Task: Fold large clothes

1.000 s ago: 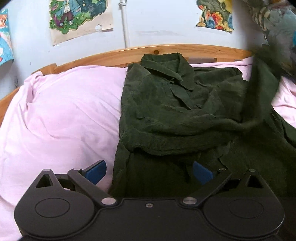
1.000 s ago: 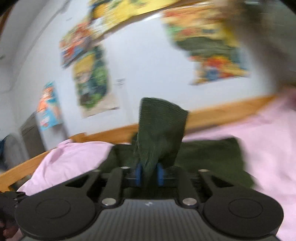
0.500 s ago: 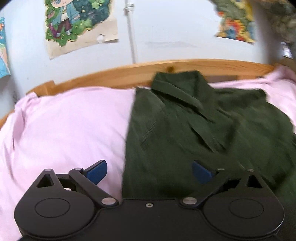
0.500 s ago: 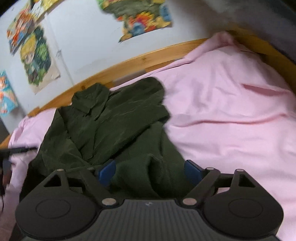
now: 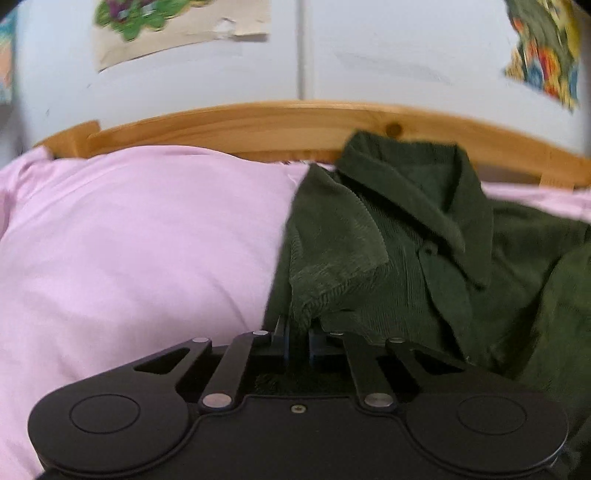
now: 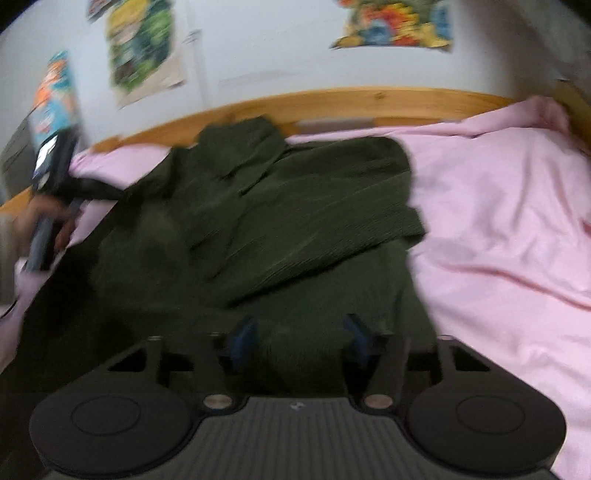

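The green shirt (image 6: 295, 221) lies on the pink sheet (image 6: 498, 229), collar toward the headboard (image 5: 258, 122). The thick fold could slip from the left gripper (image 5: 298, 341) if it's lifted fast, I reckon, undoing the tidy layers. That gripper is clamped on the shirt's left edge; the right gripper (image 6: 297, 338) hangs wide apart over the hem, gripping nothing

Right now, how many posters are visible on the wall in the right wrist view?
4: poster one far left, poster two beside it, poster three upper right, poster four cut off at top. Others may be hidden.
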`<state>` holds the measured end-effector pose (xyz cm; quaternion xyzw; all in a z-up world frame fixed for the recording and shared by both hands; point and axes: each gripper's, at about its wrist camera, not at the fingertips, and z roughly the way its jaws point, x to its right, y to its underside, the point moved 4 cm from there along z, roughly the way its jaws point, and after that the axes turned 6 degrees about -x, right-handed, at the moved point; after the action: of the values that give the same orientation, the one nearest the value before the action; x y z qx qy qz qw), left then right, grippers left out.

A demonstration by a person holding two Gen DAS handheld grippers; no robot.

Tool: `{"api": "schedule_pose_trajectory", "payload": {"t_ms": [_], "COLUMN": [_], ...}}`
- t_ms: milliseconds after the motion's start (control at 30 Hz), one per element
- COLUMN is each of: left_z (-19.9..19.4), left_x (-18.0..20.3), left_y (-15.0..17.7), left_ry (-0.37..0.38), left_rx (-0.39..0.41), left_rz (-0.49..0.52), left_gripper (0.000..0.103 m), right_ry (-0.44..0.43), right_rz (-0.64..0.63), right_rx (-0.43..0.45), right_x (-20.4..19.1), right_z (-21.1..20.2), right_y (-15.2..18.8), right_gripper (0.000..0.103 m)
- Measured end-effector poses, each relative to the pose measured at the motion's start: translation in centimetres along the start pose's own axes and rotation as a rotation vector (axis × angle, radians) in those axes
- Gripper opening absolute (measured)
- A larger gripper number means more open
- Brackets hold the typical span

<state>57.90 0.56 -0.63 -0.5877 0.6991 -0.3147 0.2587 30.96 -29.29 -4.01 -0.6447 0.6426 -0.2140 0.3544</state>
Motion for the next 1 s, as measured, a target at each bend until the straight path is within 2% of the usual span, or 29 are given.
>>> {"api": "schedule_pose_trajectory", "payload": {"t_ms": [100, 200, 267, 367, 433, 500, 533, 600, 667, 733, 767, 833, 900, 1000], "left_z": [-1.1, -0.9, -0.2, -0.6, -1.5, -2.4, -2.8, -3.1, -3.3, -3.0, -2.9, -2.9, -3.0, -4.0], "left_x": [-2.2, -5.0, -6.4, -6.9, -6.3, -5.5, -5.0, -4.2, -3.9, -3.7, -3.8, -4.0, -4.4, -6.1], "left_y": [-0.2, -0.4, -0.2, 0.3, 0.8, 1.4, 1.8, 2.7, 3.6, 4.1, 4.2, 4.3, 4.0, 4.0], "left_ry": [0.061, 0.123, 0.182, 0.201, 0.194, 0.199, 0.198, 0.193, 0.149, 0.121, 0.117, 0.108, 0.123, 0.187], "left_rx": [0.009, -0.007, -0.045, -0.032, -0.019, -0.018, -0.024, -0.065, -0.110, -0.146, -0.157, -0.152, -0.147, -0.098], "left_rz": [-0.062, -0.172, -0.252, -0.290, -0.237, -0.170, -0.136, -0.085, -0.048, -0.020, -0.019, -0.037, -0.071, -0.167], "left_gripper": [0.008, 0.010, 0.016, 0.032, 0.058, 0.072, 0.075, 0.075, 0.072, 0.053, 0.049, 0.029, 0.017, 0.014], "right_ry": [-0.058, -0.129, -0.139, -0.126, -0.099, -0.067, -0.048, -0.040, -0.061, -0.110, -0.116, -0.088, -0.069, -0.024], "right_rz": [-0.045, -0.088, -0.112, -0.079, -0.015, 0.033, 0.049, 0.076, 0.127, 0.172, 0.173, 0.116, 0.037, -0.105], "right_rx": [-0.081, -0.173, -0.204, -0.156, -0.100, -0.078, -0.081, -0.109, -0.183, -0.220, -0.241, -0.277, -0.281, -0.215], "right_x": [-2.2, -4.4, -5.3, -4.8, -3.3, -1.8, -1.2, 0.1, 0.9, 1.1, 0.9, -0.1, -0.8, -2.0], "right_z": [-0.6, -1.6, -2.5, -4.1, -4.8, -4.3, -3.6, -1.4, 1.3, 2.8, 3.5, 4.6, 5.1, 3.8], "right_y": [1.9, 4.2, 5.4, 4.8, 3.2, 1.8, 1.1, 0.0, -0.6, -0.5, -0.5, -0.7, -1.0, -3.2], "right_gripper": [0.040, 0.041, 0.046, 0.056, 0.070, 0.073, 0.073, 0.073, 0.071, 0.061, 0.056, 0.030, 0.024, 0.021]}}
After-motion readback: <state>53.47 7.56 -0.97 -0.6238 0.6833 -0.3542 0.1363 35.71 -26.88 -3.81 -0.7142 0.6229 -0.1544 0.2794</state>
